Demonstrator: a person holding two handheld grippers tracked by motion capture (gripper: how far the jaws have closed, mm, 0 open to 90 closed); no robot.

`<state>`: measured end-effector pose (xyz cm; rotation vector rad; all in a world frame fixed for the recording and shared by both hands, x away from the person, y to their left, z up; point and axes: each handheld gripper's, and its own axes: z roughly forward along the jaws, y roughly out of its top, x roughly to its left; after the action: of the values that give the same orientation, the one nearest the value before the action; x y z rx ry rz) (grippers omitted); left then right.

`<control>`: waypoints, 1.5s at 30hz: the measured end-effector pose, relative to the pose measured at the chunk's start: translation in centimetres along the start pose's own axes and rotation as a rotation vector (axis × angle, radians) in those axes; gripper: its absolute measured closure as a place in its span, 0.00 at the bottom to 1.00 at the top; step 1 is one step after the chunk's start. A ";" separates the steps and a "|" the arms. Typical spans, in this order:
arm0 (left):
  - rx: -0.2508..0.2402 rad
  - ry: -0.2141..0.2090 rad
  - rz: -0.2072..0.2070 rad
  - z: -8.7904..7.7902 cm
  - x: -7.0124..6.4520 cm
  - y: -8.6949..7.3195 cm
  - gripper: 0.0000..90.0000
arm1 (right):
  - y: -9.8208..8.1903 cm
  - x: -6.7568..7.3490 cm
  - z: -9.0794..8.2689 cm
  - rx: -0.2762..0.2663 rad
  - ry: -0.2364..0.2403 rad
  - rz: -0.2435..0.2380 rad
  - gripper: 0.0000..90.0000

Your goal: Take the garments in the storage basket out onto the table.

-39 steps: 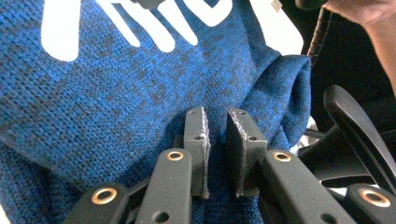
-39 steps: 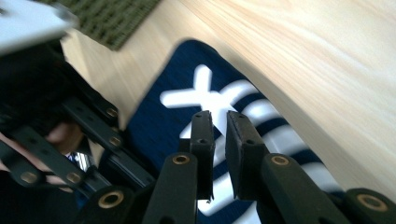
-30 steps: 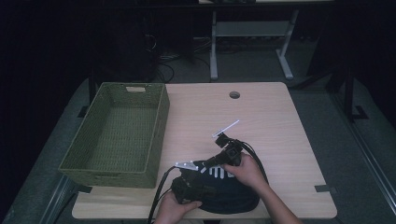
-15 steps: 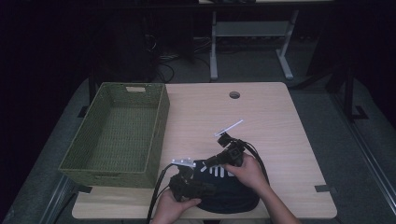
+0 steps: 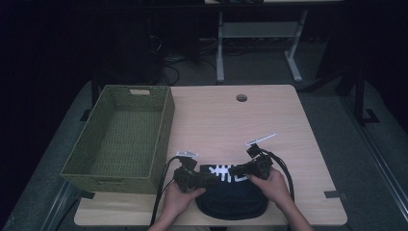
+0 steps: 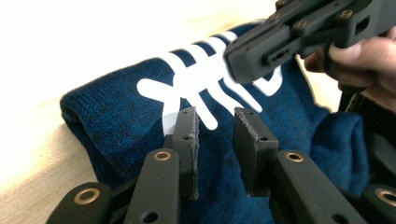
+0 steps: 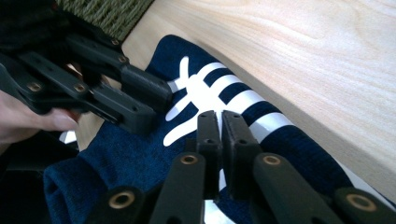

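Two grippers meet over a dark blue knit garment (image 5: 233, 195) at the wooden surface's (image 5: 226, 122) near edge: the left gripper (image 6: 215, 140), jaws just eased apart, hovers released; the right gripper (image 7: 219, 140) has nearly clenched, with nothing visibly pinched. A regrasp looks imminent beside the green basket (image 5: 118, 139).

My hands (image 5: 183, 199) cover the near side of the sweater (image 5: 231, 199). Beside the basket (image 5: 120, 139), I cannot tell whether my right fingers (image 7: 236, 140) pinch cloth.
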<state>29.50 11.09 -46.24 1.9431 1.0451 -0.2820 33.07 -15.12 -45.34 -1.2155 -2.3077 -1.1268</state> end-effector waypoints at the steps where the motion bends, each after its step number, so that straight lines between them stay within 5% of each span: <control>1: 0.002 -0.001 -0.005 0.0 0.0 0.1 0.79 | -0.1 -0.1 0.0 -0.007 0.006 0.002 0.95; 7: -0.013 -0.001 0.011 -0.4 -0.4 0.4 0.76 | -0.3 0.2 -1.7 -0.061 0.026 0.002 0.90; 12: -0.036 0.020 -0.011 -0.4 0.0 0.5 0.76 | -1.2 -1.4 -3.8 -0.098 -0.014 0.053 0.91; 15: -0.032 0.032 -0.010 0.0 0.1 0.4 0.76 | -2.2 -2.8 -3.8 -0.088 -0.024 0.097 0.93; 22: -0.031 0.038 -0.010 0.3 0.4 0.5 0.78 | -3.3 -3.6 -3.2 -0.102 -0.018 0.114 0.99; 26: -0.037 0.036 -0.006 0.0 0.0 0.4 0.74 | -3.4 -3.2 -3.6 -0.113 0.004 0.104 0.91; 32: -0.059 0.020 0.010 -1.1 -1.0 0.3 0.72 | -3.9 -1.6 -4.8 -0.124 0.097 0.066 0.89; 36: -0.064 -0.008 0.027 -1.8 -1.9 -0.3 0.72 | -5.1 -0.2 -4.6 -0.079 0.137 0.048 0.89; 39: -0.042 -0.033 0.030 -2.0 -2.5 -1.3 0.72 | -6.0 0.3 -4.0 -0.046 0.142 0.035 0.88; 45: -0.001 -0.025 0.009 -1.1 -1.8 -2.3 0.76 | -7.0 -0.2 -2.5 0.005 0.075 0.039 0.90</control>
<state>26.42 11.57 -46.00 1.9378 1.0199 -0.2998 27.42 -19.46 -47.32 -1.1899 -2.2210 -1.1330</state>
